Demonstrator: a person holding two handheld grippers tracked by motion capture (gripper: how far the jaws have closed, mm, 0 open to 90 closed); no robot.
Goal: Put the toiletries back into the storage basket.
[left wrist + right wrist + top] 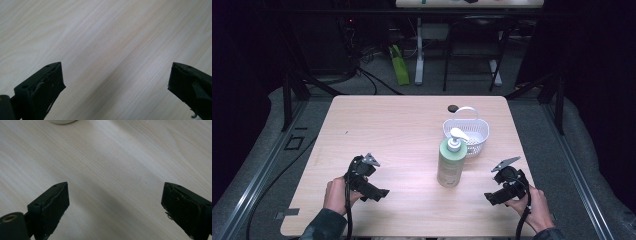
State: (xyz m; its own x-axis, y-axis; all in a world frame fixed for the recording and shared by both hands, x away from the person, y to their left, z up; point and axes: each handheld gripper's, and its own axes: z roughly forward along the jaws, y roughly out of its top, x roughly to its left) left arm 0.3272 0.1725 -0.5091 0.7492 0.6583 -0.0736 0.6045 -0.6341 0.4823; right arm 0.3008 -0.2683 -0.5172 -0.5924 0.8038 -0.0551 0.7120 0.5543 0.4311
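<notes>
A pale green pump bottle [451, 161] with a white pump head stands upright on the wooden table [402, 130], right of centre. Just behind it sits a small white plastic basket [467, 131] with its handle up. My left gripper [381, 194] is held low over the front left of the table, pointing toward the bottle, jaws wide apart over bare wood [115, 75]. My right gripper [488, 196] is at the front right, also aimed inward, jaws apart with nothing between them [115, 202]. The bottle's rounded base [62, 121] peeks in at the top of the right gripper view.
A small dark round object [453, 107] lies near the table's far edge behind the basket. Beyond the table are desk legs, cables and a green item [399, 65] on the floor. Black frame rails [287, 100] flank both sides.
</notes>
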